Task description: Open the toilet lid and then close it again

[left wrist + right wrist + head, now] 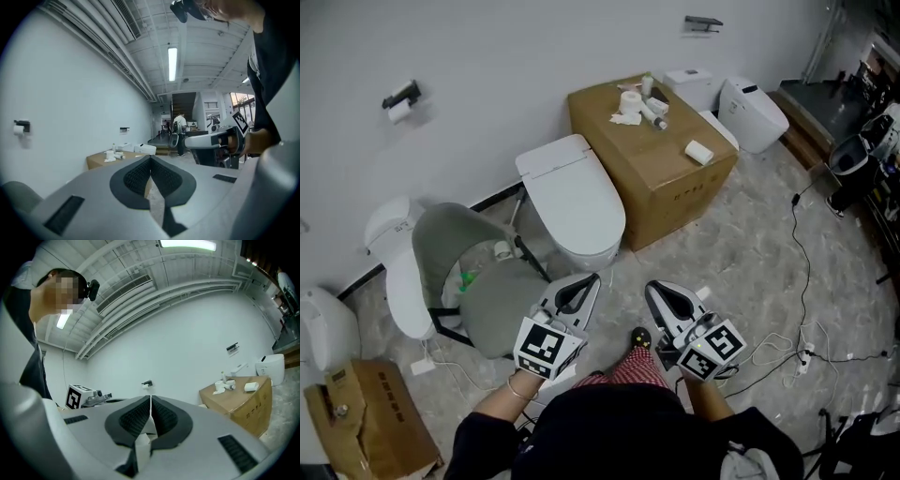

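Observation:
A white toilet stands against the wall with its lid down, seen in the head view just beyond both grippers. My left gripper is held low in front of the bowl, short of its front rim, and its jaws are shut with nothing between them. My right gripper hangs beside it to the right, also shut and empty. In the left gripper view the dark pads meet at the tip, and the right gripper shows across from them. The right gripper view shows its pads pressed together; the toilet is hidden in both gripper views.
A grey chair stands left of the toilet, and another white toilet beyond it. A cardboard box with paper rolls and bottles stands to the right, a further toilet behind it. Cables run over the floor at right.

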Available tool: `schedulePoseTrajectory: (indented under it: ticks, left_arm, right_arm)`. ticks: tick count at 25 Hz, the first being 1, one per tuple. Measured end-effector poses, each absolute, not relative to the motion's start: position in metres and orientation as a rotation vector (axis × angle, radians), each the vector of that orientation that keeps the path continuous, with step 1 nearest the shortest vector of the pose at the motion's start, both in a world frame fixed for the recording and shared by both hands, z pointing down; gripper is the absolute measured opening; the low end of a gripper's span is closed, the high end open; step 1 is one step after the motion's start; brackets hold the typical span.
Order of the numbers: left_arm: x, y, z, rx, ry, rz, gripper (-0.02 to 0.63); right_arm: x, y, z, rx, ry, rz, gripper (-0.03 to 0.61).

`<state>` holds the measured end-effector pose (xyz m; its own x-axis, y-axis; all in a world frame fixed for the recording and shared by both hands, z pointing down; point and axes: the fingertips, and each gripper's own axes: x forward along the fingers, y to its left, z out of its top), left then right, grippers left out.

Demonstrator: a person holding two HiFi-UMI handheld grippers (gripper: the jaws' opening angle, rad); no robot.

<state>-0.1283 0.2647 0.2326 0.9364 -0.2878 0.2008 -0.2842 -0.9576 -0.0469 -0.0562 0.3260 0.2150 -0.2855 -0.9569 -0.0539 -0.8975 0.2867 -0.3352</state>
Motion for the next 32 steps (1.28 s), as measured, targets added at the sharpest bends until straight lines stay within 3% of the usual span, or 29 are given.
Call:
schedulePoseTrajectory:
  ticks: [32]
  left_arm:
    - [-0.058, 0.188, 0.235, -2.975, 0.921, -0.445, 0.003]
  right_arm:
    - [0.049, 0.219, 0.239, -1.377, 2.468, -0.464, 0.023]
